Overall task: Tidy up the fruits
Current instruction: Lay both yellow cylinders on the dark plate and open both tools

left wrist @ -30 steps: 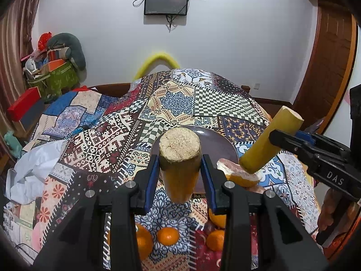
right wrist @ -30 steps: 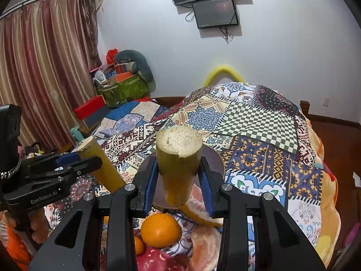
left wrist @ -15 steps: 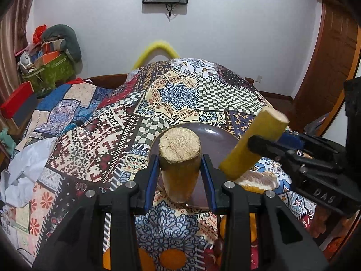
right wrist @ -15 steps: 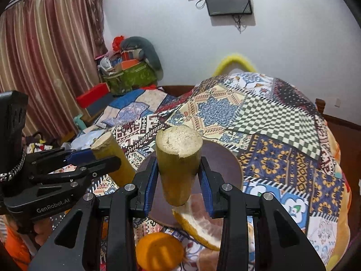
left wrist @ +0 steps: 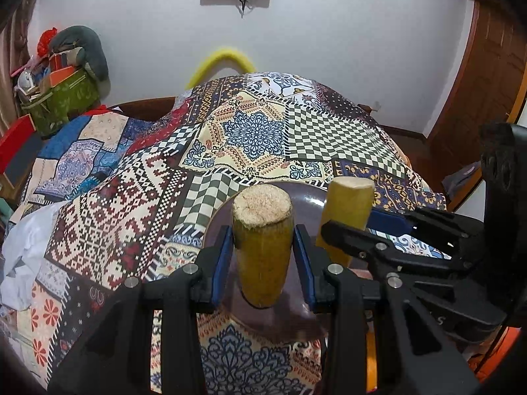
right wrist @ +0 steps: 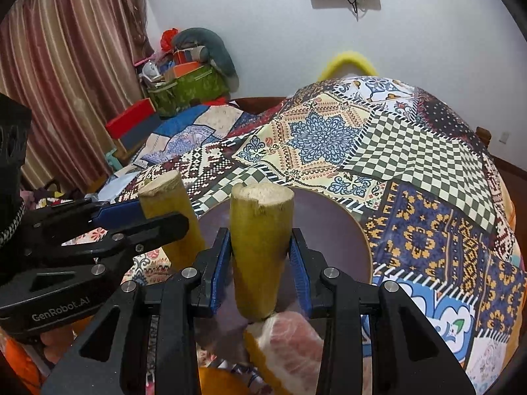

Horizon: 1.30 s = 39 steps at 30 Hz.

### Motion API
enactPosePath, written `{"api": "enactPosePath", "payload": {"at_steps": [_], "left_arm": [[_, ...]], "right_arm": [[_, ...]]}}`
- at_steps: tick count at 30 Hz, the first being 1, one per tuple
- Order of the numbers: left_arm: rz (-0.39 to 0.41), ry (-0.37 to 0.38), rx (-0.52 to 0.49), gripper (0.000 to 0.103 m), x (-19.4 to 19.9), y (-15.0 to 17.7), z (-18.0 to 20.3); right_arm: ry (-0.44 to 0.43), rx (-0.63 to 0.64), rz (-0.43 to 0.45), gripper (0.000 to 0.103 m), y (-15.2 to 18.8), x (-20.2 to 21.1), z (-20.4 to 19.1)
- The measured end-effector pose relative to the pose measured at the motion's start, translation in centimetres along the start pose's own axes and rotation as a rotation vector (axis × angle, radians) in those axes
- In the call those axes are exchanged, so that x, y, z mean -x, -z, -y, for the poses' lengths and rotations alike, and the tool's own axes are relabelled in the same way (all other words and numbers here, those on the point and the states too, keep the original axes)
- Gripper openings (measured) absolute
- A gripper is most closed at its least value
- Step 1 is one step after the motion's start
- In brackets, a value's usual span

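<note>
My left gripper (left wrist: pixel 263 256) is shut on a short yellow-green sugarcane piece (left wrist: pixel 263 247), upright over the near part of a dark purple plate (left wrist: pixel 306 194). My right gripper (right wrist: pixel 260 263) is shut on a second sugarcane piece (right wrist: pixel 260 250), also over the plate (right wrist: pixel 332 230). Each gripper shows in the other's view: the right one (left wrist: pixel 349 230) holds its cane (left wrist: pixel 346 210) just right of mine, the left one (right wrist: pixel 158 217) holds its cane (right wrist: pixel 171 217) to the left. A peeled pomelo wedge (right wrist: pixel 286 339) lies at the plate's near edge.
The plate sits on a bed with a patchwork quilt (left wrist: pixel 257 131). An orange (right wrist: pixel 220 381) lies below the right gripper. A cluttered green box (left wrist: pixel 62 95) and red case (right wrist: pixel 131 121) stand at the left by the wall. A wooden door (left wrist: pixel 487 82) is at the right.
Both grippers have moved forward and down toward the plate with their cane pieces and closer together. The oranges and pomelo wedge have slid out of the left wrist view.
</note>
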<state>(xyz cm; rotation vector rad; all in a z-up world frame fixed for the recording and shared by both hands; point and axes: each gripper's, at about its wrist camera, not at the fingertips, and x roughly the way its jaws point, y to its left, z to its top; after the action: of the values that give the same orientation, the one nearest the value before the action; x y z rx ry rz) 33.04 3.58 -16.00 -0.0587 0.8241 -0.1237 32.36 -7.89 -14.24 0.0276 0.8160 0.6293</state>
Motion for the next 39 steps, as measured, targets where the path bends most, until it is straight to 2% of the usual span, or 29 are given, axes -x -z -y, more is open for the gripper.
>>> {"api": "enactPosePath", "payload": {"at_steps": [10,17,22,32,39], "left_arm": [[-0.025,-0.016,0.024,0.038,-2.2,-1.5,-1.0],[-0.062,-0.020,0.006,0.038,-3.3,-2.0,-1.2],[-0.072,-0.030,-0.024,0.038,-3.5,-1.9,-0.6],[-0.011,-0.039,-0.017,0.038,1.1,-1.0,-0.4],[0.031,-0.059,-0.011,0.038,5.4,0.4,-0.5]], "right_arm": [[-0.004,-0.015,-0.041,0.032,-1.5,-2.1,1.2],[0.024,0.009,-0.072,0.035,-1.8,-3.2,1.2],[0.019,0.003,-0.070,0.035,-1.6,-2.5,1.7],[0.071,0.026,0.001,0.037,-0.7,2.6,1.8],[0.067,0.009,0.023,0.040,0.7,5.8,1.7]]}}
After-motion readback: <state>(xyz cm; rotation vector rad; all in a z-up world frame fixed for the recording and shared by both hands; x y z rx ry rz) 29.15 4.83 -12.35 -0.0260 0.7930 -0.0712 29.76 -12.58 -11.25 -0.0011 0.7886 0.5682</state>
